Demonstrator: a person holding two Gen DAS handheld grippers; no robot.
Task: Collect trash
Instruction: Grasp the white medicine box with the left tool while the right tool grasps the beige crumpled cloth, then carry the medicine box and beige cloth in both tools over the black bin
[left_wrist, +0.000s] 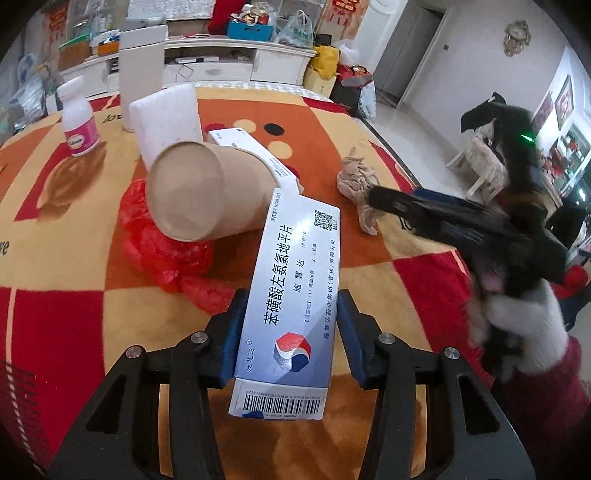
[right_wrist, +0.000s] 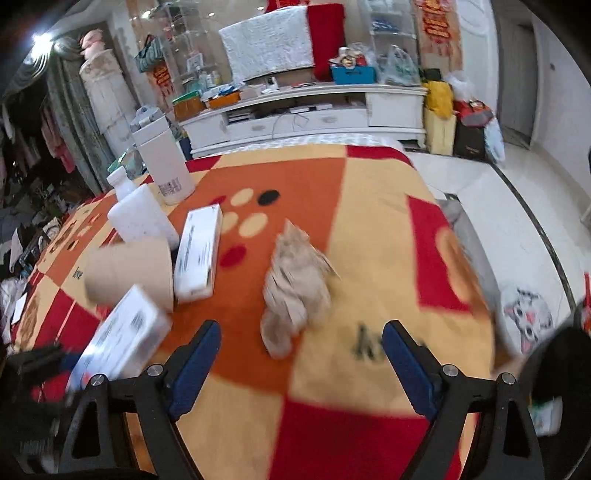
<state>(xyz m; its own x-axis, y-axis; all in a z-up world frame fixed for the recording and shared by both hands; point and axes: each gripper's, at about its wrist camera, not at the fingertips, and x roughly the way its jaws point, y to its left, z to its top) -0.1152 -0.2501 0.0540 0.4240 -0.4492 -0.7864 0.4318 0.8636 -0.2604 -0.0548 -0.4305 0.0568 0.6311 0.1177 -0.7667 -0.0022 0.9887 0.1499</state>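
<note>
2 handheld grippers work over a table covered by a red, orange and cream checked cloth (right_wrist: 369, 229). The left gripper (left_wrist: 286, 332) is clenched on a long white-and-blue cardboard medicine box (left_wrist: 295, 295), its blue pads pressed against the long sides of the box, which projects toward 12 o'clock in the left wrist view with its barcode end nearest the camera. Just beyond the box tip, at 11 o'clock, a brown paper cup (left_wrist: 207, 192) lies on its side atop a crumpled red plastic bag (left_wrist: 166, 247). A white foam cup (left_wrist: 166, 122) is tipped over behind the brown cup, and a second white carton (left_wrist: 258, 155) lies touching the brown cup at 12 o'clock. A small white bottle with a pink label (left_wrist: 79, 125) stands upright at 10 o'clock, near a tall white cylindrical flask (left_wrist: 142, 70). The right gripper (right_wrist: 301, 362) is released, its jaws spread wide and holding nothing. A crumpled beige paper wad (right_wrist: 295, 288) rests on the cloth at 12 o'clock, just ahead of the gap between the fingers and not touched by either. In the left wrist view the right gripper sits at 3 o'clock, beside the wad.
</note>
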